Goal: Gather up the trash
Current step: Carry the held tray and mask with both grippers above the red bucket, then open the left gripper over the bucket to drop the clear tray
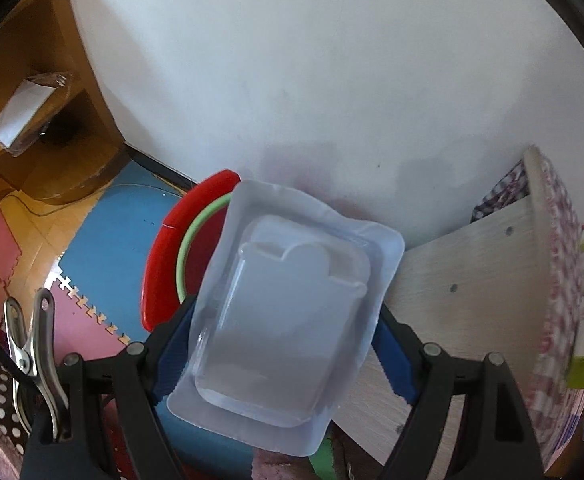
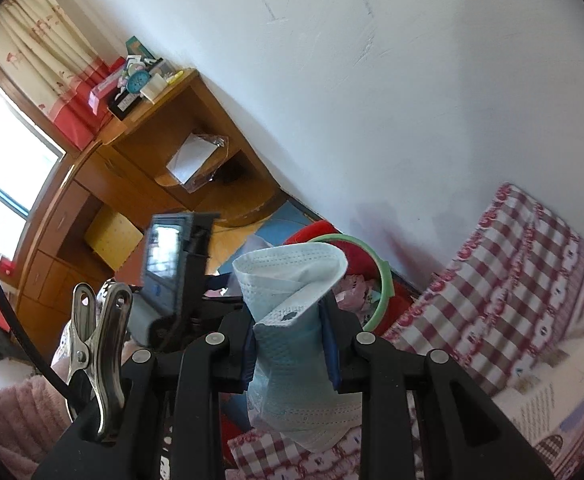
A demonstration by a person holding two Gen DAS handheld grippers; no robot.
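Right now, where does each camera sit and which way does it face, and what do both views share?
Left wrist: sits on the left gripper, looking steeply down along black fingers clamping a clear plastic blister tray, toward the red bin by the wall.
Right wrist: sits on the right gripper, looking down along fingers pinching a blue face mask, toward the room corner.
Shared: the bin, white wall, wooden desk.
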